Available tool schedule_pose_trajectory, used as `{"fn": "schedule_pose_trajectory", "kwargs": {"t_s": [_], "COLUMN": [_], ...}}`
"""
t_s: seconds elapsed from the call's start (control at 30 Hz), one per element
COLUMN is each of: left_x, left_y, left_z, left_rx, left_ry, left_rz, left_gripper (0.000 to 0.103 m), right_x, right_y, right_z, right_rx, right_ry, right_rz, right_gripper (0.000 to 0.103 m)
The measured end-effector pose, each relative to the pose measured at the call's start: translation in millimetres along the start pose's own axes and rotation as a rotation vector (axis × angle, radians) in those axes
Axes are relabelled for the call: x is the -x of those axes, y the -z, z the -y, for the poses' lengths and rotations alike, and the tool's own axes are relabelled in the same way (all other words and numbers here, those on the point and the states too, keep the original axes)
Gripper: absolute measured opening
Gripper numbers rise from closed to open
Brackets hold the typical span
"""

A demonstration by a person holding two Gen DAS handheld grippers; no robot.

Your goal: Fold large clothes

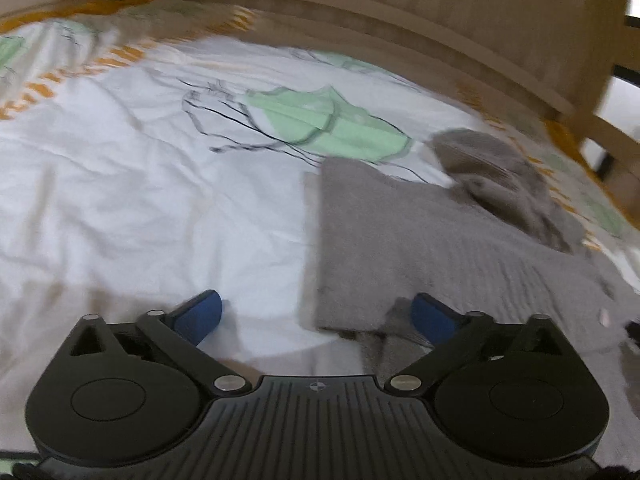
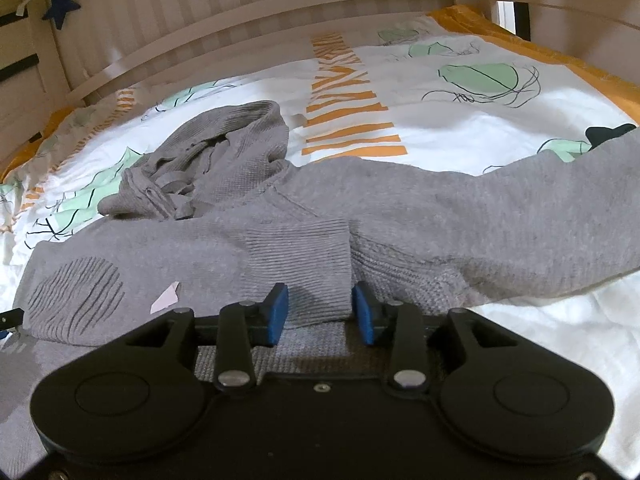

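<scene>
You had the grey hoodie spread on the bed's quilt with one sleeve folded across, the other still outstretched, your left gripper wide and empty, your right gripper half-open around the cuff.

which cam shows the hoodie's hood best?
Right wrist view: the hood lies sharp and nearly whole, bunched on the bedspread beyond the folded sleeve cuff. The left wrist view catches it only blurred, near the right edge.
</scene>
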State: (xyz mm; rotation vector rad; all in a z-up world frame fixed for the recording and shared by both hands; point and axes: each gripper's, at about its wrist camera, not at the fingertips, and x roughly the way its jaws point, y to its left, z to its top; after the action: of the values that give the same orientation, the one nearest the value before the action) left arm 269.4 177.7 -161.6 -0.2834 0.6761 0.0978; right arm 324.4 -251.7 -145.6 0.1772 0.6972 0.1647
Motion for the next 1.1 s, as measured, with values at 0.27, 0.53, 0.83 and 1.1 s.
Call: {"fn": "schedule_pose_trajectory", "kwargs": {"t_s": [0.27,0.53,0.83,1.1], "left_x": [-1,1,1,0], "left_y": [2,2,2,2], "left_z": [6,3,3,3], "left_rx": [-0.023,-0.007,-0.009,-0.009], "left_ry": [-0.021,-0.008,-0.009,-0.010], "left_rz": [-0.002,0.005,0.004,0.004], "left_gripper": [0.103,0.103,0.103,0.103], "right_x": [-2,-3,-4,-6], "right_y": [1,0,1,1], "right_z": [-6,-4,2,5], "right_rx": [0.034,0.021,-0.007,-0.021], "right_ry": [0.016,0.001,-0.023,-0.031], "right_rz": [-0.008,-0.019,-0.022,-0.025], "right_gripper": [0.049,0.050,0.051,0.051]}}
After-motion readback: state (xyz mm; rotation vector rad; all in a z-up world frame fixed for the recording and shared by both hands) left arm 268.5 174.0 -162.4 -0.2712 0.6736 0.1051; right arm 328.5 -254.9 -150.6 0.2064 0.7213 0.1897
